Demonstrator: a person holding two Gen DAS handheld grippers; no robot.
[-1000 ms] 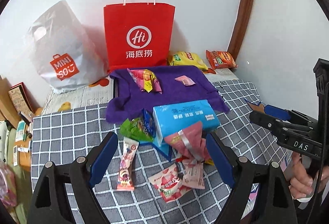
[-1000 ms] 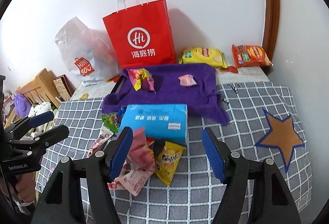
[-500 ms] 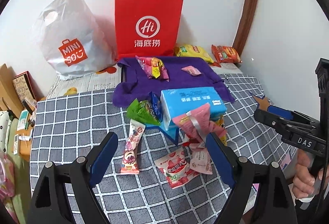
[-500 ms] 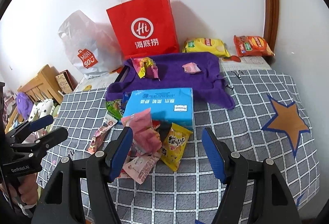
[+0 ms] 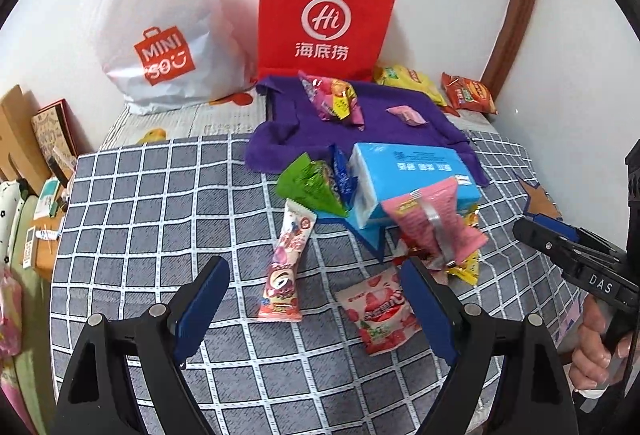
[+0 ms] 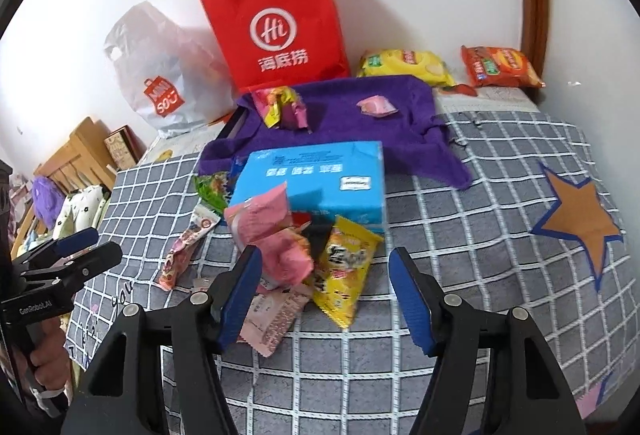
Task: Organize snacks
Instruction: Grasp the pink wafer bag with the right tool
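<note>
Loose snacks lie on a grey checked cloth (image 5: 160, 219) in front of a blue tissue box (image 5: 412, 179). My left gripper (image 5: 314, 299) hangs open above a long pink snack bar (image 5: 286, 259) and a strawberry packet (image 5: 380, 311), touching neither. My right gripper (image 6: 324, 295) hovers over a yellow packet (image 6: 344, 267) beside a crumpled pink packet (image 6: 276, 239). Its jaws are closing, with the yellow packet between them but not pressed. A green packet (image 5: 312, 187) leans by the box. Each gripper shows at the edge of the other's view.
A purple cloth (image 6: 352, 115) behind the box holds a colourful candy bag (image 6: 280, 107) and a small pink packet (image 6: 376, 105). A red paper bag (image 6: 280, 27) and a white plastic bag (image 5: 160, 35) stand against the wall. Yellow (image 6: 404, 65) and orange (image 6: 500, 67) chip bags lie far right.
Both grippers have sunk toward the snack pile, so the packets sit closer between the fingers. The right jaws have narrowed a little. The snacks have not moved.
</note>
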